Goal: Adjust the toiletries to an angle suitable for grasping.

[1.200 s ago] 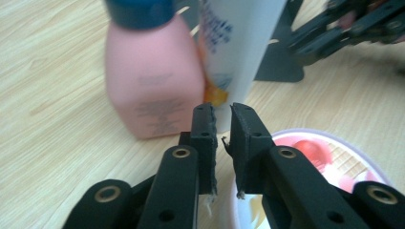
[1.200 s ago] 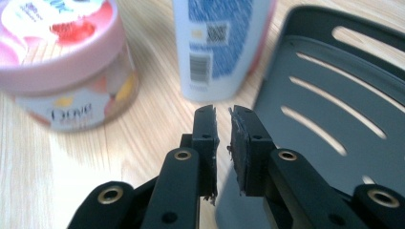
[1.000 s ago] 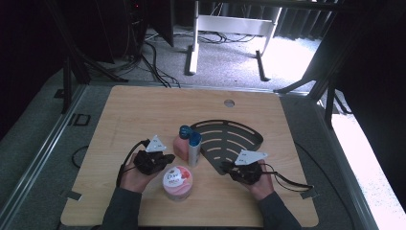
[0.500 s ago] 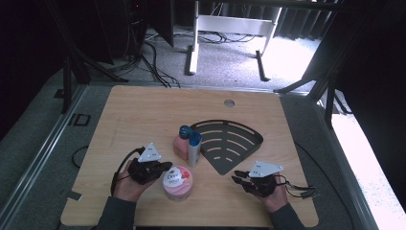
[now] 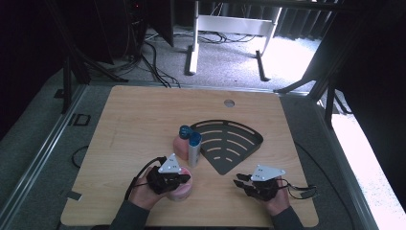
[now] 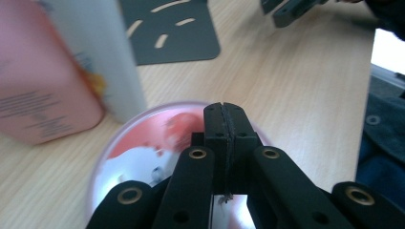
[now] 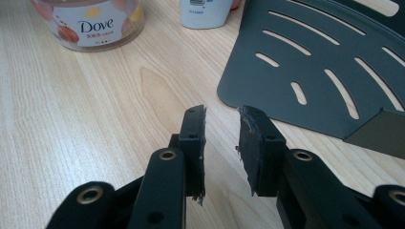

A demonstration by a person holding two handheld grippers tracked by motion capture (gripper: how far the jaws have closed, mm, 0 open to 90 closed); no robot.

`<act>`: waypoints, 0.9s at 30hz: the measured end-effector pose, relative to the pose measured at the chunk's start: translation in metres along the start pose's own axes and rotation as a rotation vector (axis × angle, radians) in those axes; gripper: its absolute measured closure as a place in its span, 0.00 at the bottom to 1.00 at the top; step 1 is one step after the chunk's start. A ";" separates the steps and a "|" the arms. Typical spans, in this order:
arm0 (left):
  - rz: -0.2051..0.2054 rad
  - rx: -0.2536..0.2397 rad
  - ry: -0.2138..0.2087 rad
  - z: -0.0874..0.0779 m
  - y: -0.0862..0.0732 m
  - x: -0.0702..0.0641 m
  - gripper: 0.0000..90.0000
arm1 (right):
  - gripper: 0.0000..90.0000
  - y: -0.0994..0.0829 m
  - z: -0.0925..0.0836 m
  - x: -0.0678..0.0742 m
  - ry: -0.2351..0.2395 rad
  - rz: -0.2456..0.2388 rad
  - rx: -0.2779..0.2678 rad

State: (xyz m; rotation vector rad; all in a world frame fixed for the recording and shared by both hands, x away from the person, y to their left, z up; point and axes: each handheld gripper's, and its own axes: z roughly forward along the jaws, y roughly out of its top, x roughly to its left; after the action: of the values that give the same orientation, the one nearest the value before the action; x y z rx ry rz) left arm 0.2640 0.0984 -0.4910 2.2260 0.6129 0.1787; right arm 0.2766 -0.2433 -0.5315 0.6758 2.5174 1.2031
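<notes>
In the high view, the left gripper [image 5: 184, 178] hangs over the pink jar [image 5: 180, 190], which stands upright near the table's [image 5: 134, 124] front edge. Two bottles [image 5: 188, 148] stand just behind it, beside the dark rack [image 5: 230, 143].

In the left gripper view, the jaws are pressed together, empty, above the jar's lid [image 6: 143, 143].

In the right gripper view, the right gripper [image 7: 222, 143] has just been opening, with nothing between its jaws; the jar's label reads "Dove" [image 7: 94, 25].

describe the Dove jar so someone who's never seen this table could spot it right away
On the wooden table, find the dark slotted fan-shaped tray near the middle. Two blue-capped bottles stand at its left edge. Just in front of them, under the left gripper, sits the Dove jar: short, round, pink, wider than tall.
</notes>
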 end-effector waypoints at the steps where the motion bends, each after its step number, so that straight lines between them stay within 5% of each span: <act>1: 0.002 -0.002 -0.009 0.001 0.001 -0.001 1.00 | 0.79 0.000 0.000 0.000 0.000 -0.001 0.002; 27: 0.076 -0.003 -0.056 0.040 0.034 -0.019 1.00 | 0.81 -0.006 -0.002 -0.004 -0.012 0.021 0.003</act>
State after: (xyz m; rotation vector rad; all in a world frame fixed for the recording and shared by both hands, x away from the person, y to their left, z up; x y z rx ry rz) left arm 0.2725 0.0432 -0.4917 2.2448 0.4985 0.1553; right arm 0.2776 -0.2499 -0.5344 0.7101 2.5089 1.1986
